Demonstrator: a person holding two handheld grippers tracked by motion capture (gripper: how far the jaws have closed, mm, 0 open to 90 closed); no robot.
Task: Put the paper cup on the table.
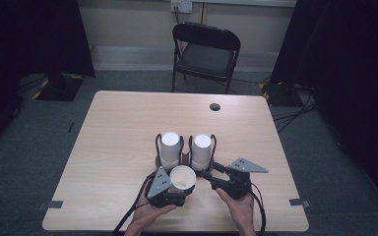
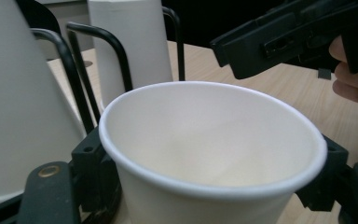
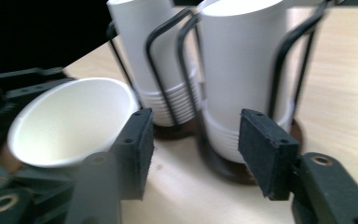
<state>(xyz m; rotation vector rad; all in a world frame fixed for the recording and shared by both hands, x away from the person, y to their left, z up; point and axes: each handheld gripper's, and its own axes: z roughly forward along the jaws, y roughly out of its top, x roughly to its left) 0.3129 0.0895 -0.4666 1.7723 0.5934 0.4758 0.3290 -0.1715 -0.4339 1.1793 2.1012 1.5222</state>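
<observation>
- Your left gripper (image 1: 177, 189) holds a single white paper cup (image 1: 182, 178), mouth up, at the near middle of the table (image 1: 118, 128). In the left gripper view the cup (image 2: 209, 154) sits between the two black jaws, which press on its wall from either side.
- The cup is tilted slightly, its open rim turned toward the camera above. Its inside looks empty and clean.
- You hold the cup just in front of a black wire cup holder (image 1: 186, 147) with two bays. Whether the cup touches the holder cannot be told.
- Each bay carries a stack of white cups standing bottom up: the left stack (image 1: 170, 149) and the right stack (image 1: 202, 150). Both stand upright inside the wire loops, side by side.
- In the right gripper view the stacked rims of the right stack (image 3: 242, 79) show as ridges near its base, on a dark round foot.
- Your right gripper (image 1: 207, 173) lies low over the table at the near right, pointing at the base of the right stack. Its jaws are spread, with nothing between them; in the right gripper view the pads (image 3: 265, 149) stand apart and short of the stack.
- Both of your hands are at the near edge, the left hand (image 1: 150, 216) and the right hand (image 1: 238, 206), each wrapped round its gripper's handle.
</observation>
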